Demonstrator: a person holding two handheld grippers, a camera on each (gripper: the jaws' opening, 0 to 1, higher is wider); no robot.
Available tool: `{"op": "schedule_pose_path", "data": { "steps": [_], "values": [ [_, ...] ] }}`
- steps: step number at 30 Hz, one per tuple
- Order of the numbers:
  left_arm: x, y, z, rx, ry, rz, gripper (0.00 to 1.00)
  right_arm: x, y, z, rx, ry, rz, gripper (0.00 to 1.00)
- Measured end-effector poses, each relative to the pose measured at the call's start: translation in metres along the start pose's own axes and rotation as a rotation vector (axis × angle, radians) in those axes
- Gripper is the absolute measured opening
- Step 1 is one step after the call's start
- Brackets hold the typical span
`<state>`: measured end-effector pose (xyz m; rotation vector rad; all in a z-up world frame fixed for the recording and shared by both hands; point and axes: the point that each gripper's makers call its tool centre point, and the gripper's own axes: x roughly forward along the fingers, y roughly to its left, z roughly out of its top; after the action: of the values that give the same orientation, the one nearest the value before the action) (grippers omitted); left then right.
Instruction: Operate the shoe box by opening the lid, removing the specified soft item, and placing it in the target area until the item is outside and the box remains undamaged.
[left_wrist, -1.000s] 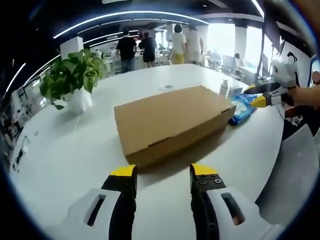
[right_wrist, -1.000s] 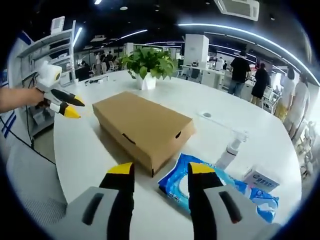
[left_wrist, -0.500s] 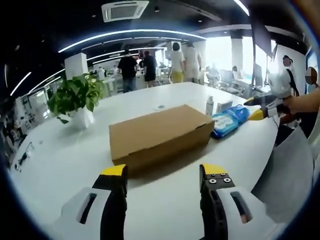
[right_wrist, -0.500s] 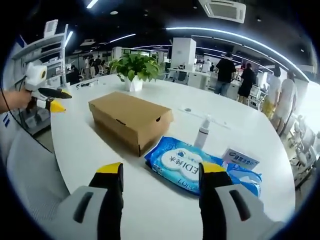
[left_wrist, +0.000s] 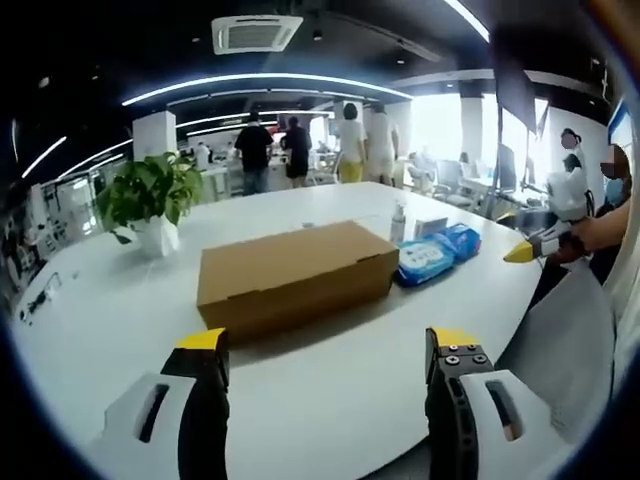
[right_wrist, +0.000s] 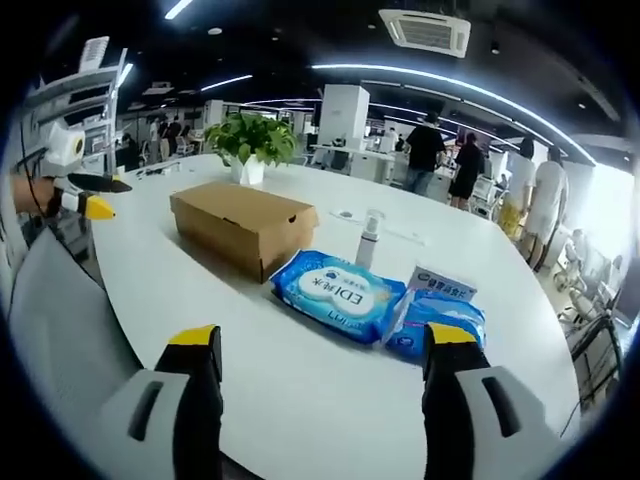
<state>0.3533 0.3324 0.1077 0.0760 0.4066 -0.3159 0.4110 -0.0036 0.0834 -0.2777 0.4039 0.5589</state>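
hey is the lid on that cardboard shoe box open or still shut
Shut. The shoe box lid lies flat and flush along its front edge in both views, and neither gripper touches it.

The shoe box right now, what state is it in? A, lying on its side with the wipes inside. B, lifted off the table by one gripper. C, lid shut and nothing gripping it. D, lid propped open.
C: the box sits flat on the table with its lid down, and both grippers, left and right, are open and short of it.

text read: "EDI" on the blue wipes pack (right_wrist: 337, 293), right gripper view | smaller print on that pack: too small to be read | label of the small white box (right_wrist: 441, 284): blurred, unread
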Motion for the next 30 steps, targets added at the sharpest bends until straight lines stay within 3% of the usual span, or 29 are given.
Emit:
{"op": "schedule_pose_path", "data": {
  "steps": [5,11,30],
  "values": [
    [-0.007,-0.003,-0.01,-0.026,0.011,0.007,0.93,-0.01,0.002,-0.005,0.029,-0.004,0.005,0.85],
    [-0.01,-0.005,-0.013,0.006,0.019,0.013,1.0,-0.015,0.005,-0.004,0.066,-0.027,0.01,0.96],
    [-0.009,-0.01,-0.01,0.014,0.016,-0.006,1.0,-0.016,0.007,-0.007,0.077,-0.019,0.008,0.96]
  ]
}}
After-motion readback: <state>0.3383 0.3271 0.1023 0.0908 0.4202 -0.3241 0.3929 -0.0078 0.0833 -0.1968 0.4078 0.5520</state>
